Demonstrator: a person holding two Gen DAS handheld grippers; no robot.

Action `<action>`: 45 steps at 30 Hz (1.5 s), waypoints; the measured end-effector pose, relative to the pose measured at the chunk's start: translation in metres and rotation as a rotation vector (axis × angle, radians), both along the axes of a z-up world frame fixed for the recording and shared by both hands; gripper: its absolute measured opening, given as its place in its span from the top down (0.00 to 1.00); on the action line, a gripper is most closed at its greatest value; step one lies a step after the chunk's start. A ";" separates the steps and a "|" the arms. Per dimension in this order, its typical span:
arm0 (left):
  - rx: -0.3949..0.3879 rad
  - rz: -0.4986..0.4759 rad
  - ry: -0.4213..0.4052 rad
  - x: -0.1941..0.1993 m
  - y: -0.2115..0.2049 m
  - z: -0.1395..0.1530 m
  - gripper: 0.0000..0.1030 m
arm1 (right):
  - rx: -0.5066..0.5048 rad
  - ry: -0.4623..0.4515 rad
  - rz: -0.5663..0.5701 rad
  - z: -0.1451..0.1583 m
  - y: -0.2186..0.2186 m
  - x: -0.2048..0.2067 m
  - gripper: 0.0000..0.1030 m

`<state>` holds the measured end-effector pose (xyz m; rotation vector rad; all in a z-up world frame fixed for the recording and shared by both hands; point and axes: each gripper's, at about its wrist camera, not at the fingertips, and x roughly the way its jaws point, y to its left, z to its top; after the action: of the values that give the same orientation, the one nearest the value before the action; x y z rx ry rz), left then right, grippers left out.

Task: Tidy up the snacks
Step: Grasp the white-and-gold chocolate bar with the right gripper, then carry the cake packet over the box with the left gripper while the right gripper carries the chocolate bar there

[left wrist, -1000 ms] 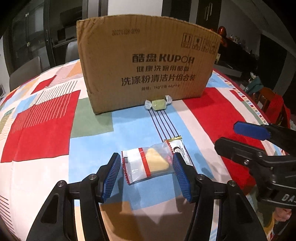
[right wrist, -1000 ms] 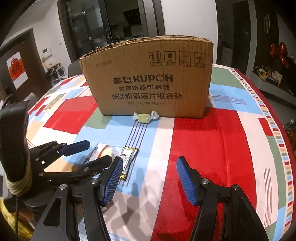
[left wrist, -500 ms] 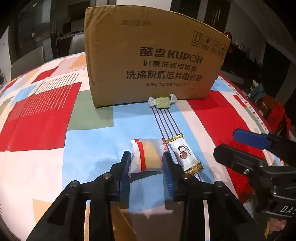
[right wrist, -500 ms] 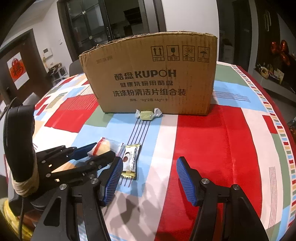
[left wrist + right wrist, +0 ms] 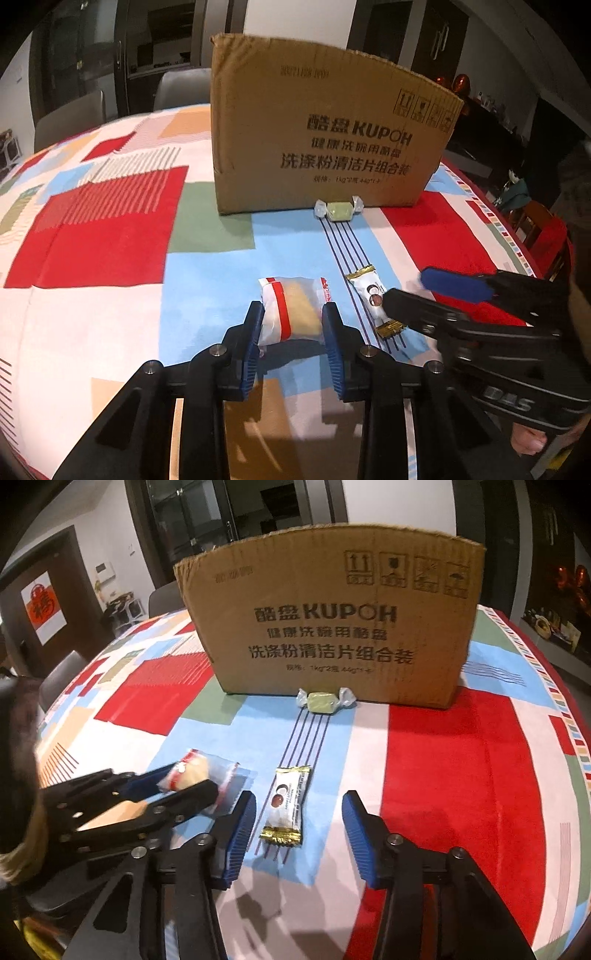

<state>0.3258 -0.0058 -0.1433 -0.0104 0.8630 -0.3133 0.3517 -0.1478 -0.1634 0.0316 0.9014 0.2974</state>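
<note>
A clear-wrapped yellow cake packet with a red stripe sits between the blue pads of my left gripper, which is shut on it just above the patterned tablecloth. The same packet shows at the left of the right wrist view. A white sachet with gold ends lies flat on the cloth between the jaws of my right gripper. Those jaws are closing and the pads stand apart from the sachet on both sides. In the left wrist view the right gripper covers part of the sachet.
A tall brown cardboard box stands at the back of the round table. A green candy in a twisted clear wrapper lies against its front. The colourful tablecloth curves off to the table edge at right. Chairs stand beyond the far left.
My left jaws closed onto the cake packet. My right gripper moved in over the white and gold sachet, and its jaws have narrowed around it.
</note>
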 end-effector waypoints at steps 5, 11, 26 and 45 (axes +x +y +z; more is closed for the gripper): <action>0.007 0.007 -0.016 -0.003 0.004 0.005 0.69 | -0.015 0.037 0.005 -0.012 0.008 0.010 0.64; 0.002 0.017 -0.016 -0.002 0.008 0.007 0.69 | -0.056 0.023 0.017 -0.017 0.020 0.012 0.78; -0.024 0.026 -0.072 -0.011 0.008 0.037 0.69 | -0.002 -0.050 -0.010 0.015 0.011 0.000 0.79; -0.032 0.015 -0.250 -0.020 -0.001 0.118 0.69 | 0.084 -0.268 -0.061 0.101 -0.019 -0.020 0.79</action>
<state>0.3057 -0.0068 -0.0249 -0.0074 0.6093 -0.3075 0.3312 -0.1670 -0.0620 0.0949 0.6207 0.2748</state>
